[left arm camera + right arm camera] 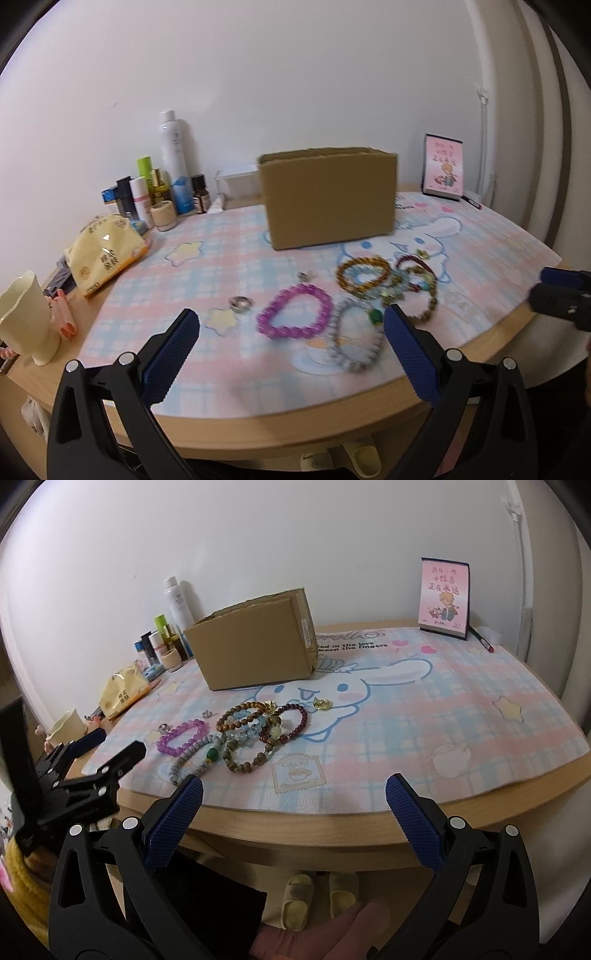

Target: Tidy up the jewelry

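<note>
two views, taken in turn. from the left wrist, the left gripper (291, 326) hangs over the near edge of the table (258, 424) with its blue fingers spread wide and nothing between them. just ahead of them on the pastel cartoon mat (221, 266) lies the purple bracelet (294, 312), flat, its oval running left to right. a grey bead bracelet (355, 338) with a green bead lies just right of it, its long axis running away from the camera. behind these, an amber bracelet (364, 274) and a dark red bracelet (413, 263) overlap other strands in a heap. a small ring (240, 303) sits left of the purple one. the cardboard box (328, 199) stands open-topped behind the jewelry, its long side facing the camera. the right gripper (561, 291) shows at the right edge, blurred.

from the right wrist, the right gripper (294, 792) is off the table's near edge, released and empty, fingers well apart. the bracelets lie heaped left of centre on the mat, in front of the box, which is turned with one corner toward the camera. the left gripper's black frame enters at the left, near the purple bracelet. a pink card (445, 596) stands upright at the back right.
</note>
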`<move>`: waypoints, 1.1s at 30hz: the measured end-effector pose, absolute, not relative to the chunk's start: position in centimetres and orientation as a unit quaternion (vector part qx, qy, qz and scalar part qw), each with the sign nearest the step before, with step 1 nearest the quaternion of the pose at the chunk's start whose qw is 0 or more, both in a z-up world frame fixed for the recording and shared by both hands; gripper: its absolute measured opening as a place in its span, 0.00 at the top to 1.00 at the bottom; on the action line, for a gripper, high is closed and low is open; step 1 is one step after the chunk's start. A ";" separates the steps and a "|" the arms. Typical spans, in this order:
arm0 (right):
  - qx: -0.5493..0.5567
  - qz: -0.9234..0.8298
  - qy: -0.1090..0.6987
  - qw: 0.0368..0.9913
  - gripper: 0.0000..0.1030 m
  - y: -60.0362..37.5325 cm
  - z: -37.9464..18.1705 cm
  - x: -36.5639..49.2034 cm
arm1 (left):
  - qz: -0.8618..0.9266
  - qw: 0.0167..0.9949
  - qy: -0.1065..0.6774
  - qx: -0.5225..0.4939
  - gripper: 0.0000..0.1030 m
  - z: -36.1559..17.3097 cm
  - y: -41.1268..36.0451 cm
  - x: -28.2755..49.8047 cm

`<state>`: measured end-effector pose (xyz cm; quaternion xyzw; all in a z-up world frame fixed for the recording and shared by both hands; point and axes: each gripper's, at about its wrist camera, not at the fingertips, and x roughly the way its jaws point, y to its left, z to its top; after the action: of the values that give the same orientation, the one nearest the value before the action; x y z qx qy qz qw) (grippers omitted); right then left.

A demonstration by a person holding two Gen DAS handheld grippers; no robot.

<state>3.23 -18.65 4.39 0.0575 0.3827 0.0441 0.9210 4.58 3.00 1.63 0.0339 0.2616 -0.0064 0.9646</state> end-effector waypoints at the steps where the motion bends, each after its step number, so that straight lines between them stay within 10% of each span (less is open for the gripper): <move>1: 0.049 0.047 0.381 0.922 0.08 -18.7 4.9 3.3 | -0.006 0.965 0.261 0.033 0.05 1.8 3.4 4.7; 23: -0.077 0.099 0.450 0.884 0.09 -19.3 9.6 12.9 | -0.074 0.951 0.297 0.047 0.13 3.8 8.6 10.5; 33: -0.071 0.135 0.508 0.848 0.53 -19.6 3.6 18.8 | -0.098 0.925 0.365 0.017 0.36 1.5 9.9 14.1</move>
<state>18.79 -19.64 3.64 -0.0708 0.5083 0.1353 0.8475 14.08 9.94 1.47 0.0168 0.3655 -0.0984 0.9255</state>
